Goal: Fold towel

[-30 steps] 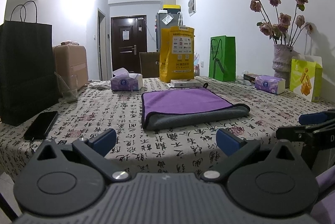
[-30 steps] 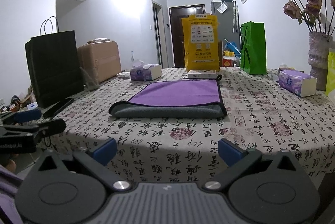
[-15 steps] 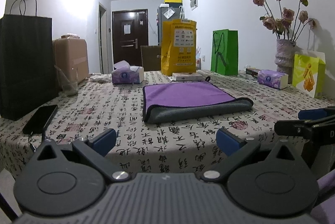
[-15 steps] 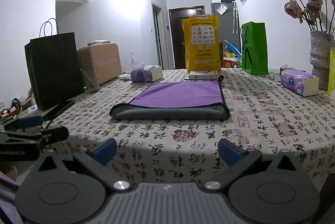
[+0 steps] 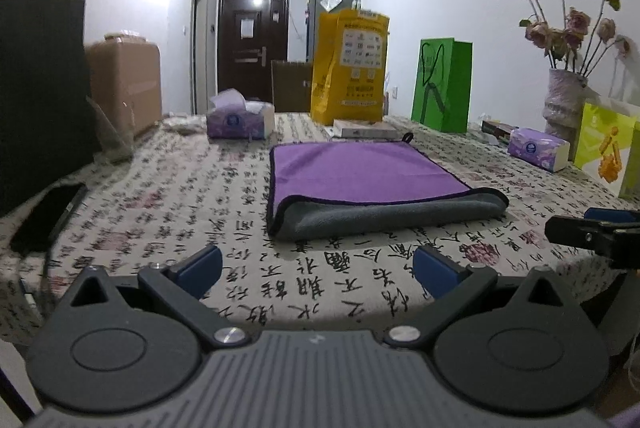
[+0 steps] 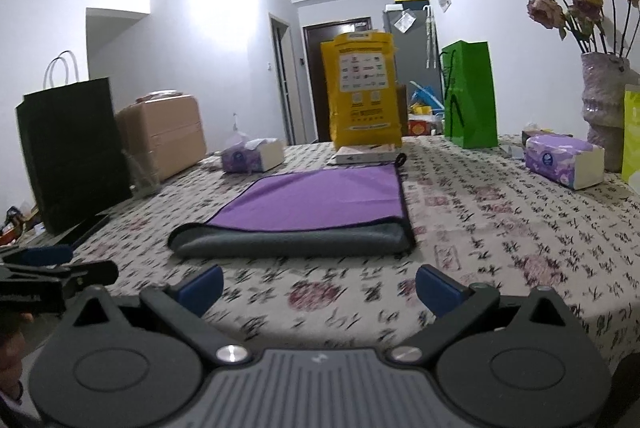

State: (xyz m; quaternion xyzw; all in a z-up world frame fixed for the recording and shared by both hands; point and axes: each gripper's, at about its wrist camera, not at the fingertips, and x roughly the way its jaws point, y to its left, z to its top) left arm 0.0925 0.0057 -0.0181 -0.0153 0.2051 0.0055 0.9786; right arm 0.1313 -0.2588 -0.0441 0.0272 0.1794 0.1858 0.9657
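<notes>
A purple towel [image 5: 360, 170] with a grey underside lies folded flat on the patterned tablecloth [image 5: 168, 212]; its grey folded edge faces me. It also shows in the right wrist view [image 6: 316, 196]. My left gripper [image 5: 318, 270] is open and empty, above the table's near edge, short of the towel. My right gripper [image 6: 320, 288] is open and empty, also near the front edge. The right gripper shows at the right of the left wrist view [image 5: 592, 230]; the left gripper shows at the left of the right wrist view [image 6: 56, 268].
A black phone [image 5: 46, 214] and black paper bag [image 5: 40, 88] stand at the left. Tissue boxes [image 5: 240, 118] [image 6: 564, 160], a yellow bag [image 5: 350, 64], a green bag [image 5: 442, 84], a flat box [image 5: 366, 128] and a flower vase [image 5: 564, 100] ring the towel.
Both grippers have risen and moved forward over the table's near edge, closer to the towel. Both stay open. The towel has not moved.
</notes>
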